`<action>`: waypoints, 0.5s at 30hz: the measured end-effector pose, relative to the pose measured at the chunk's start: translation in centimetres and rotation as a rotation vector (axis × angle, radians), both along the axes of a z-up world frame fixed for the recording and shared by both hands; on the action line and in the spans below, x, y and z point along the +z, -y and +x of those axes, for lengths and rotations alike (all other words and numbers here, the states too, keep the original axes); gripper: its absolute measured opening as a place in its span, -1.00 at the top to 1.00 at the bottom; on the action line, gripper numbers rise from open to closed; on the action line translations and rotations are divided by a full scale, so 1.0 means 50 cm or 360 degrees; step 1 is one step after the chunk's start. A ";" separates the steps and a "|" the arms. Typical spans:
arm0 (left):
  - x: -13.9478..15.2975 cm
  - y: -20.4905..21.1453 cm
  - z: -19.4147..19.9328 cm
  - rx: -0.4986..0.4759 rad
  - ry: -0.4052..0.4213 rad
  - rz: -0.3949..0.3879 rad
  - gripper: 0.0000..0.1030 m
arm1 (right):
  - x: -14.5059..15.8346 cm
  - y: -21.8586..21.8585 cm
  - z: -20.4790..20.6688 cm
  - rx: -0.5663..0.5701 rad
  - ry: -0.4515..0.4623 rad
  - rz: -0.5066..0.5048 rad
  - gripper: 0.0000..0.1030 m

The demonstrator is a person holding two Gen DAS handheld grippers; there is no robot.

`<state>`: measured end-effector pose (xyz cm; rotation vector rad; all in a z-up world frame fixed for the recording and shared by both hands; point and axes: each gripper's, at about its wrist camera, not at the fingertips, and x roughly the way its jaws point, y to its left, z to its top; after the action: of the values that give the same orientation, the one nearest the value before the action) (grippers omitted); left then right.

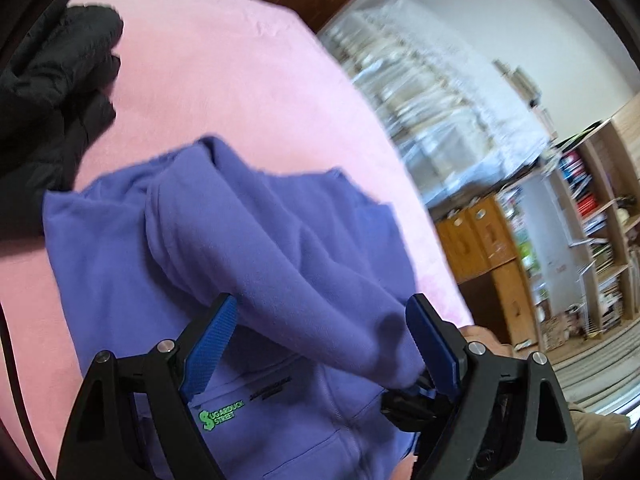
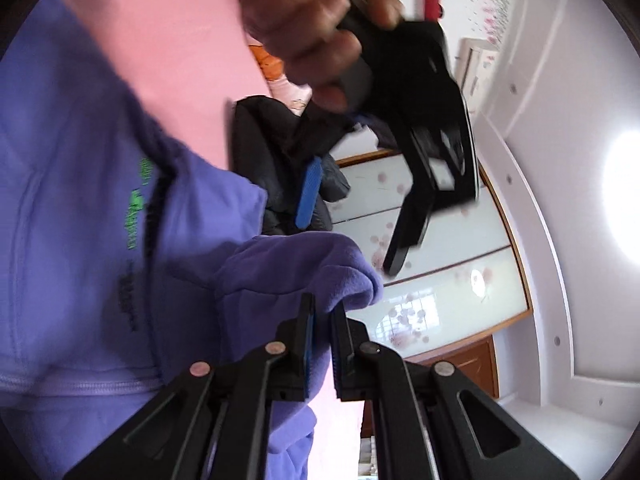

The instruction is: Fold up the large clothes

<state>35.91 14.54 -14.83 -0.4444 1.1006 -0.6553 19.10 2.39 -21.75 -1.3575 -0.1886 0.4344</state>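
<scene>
From my left wrist camera, my left gripper [image 1: 320,344] stands wide open, its 2 blue pads [image 1: 210,348] spread apart on either side of a raised fold of the purple zip hoodie [image 1: 256,240] without pressing on it. The hoodie lies crumpled on the pink bed cover [image 1: 248,92], its green chest logo [image 1: 214,419] showing just beside my left pad. My right gripper [image 1: 412,400] reaches in low at the right, pinching the end of that raised fold, which looks like a sleeve. A black padded jacket [image 1: 52,92] sits at the far left of the cover. Blurred wooden cabinets [image 1: 480,240] and shelves fill the right background.

From my right wrist camera, my right gripper [image 2: 322,328] is clamped on the purple sleeve cuff [image 2: 304,268], the cloth bunched above and between the nearly closed jaws. The hoodie's body [image 2: 72,200] fills the left. A hand [image 2: 316,36] holds my left gripper [image 2: 348,220] above, jaws spread, one blue pad visible before the black jacket [image 2: 272,136].
</scene>
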 end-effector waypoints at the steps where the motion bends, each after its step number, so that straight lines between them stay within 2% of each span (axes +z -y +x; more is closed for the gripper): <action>1: -0.011 0.006 0.002 -0.0002 -0.0027 0.0025 -0.65 | -0.003 0.002 -0.004 -0.0008 0.0004 -0.0005 0.87; 4: -0.038 0.016 0.000 0.0004 -0.0083 0.0047 -0.65 | -0.005 0.013 -0.013 -0.0074 -0.0081 0.0008 0.65; 6: -0.052 0.016 -0.002 0.0018 -0.0103 0.0056 -0.65 | 0.004 0.028 -0.018 -0.0124 -0.0199 0.0076 0.21; 8: -0.070 0.012 -0.005 0.0035 -0.0140 0.0086 -0.65 | 0.019 0.049 -0.018 -0.0201 -0.0351 0.0201 0.03; 12: -0.097 -0.003 -0.008 0.0085 -0.0190 0.0123 -0.65 | 0.054 0.098 0.013 -0.0428 -0.0802 0.0511 0.02; 15: -0.095 -0.023 -0.007 0.0132 -0.0185 0.0099 -0.65 | 0.072 0.155 0.072 -0.0655 -0.1282 0.0868 0.02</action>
<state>35.53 15.71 -19.59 -0.4766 1.2025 -0.5259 22.68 -5.37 -18.17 -0.5867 0.5929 0.5006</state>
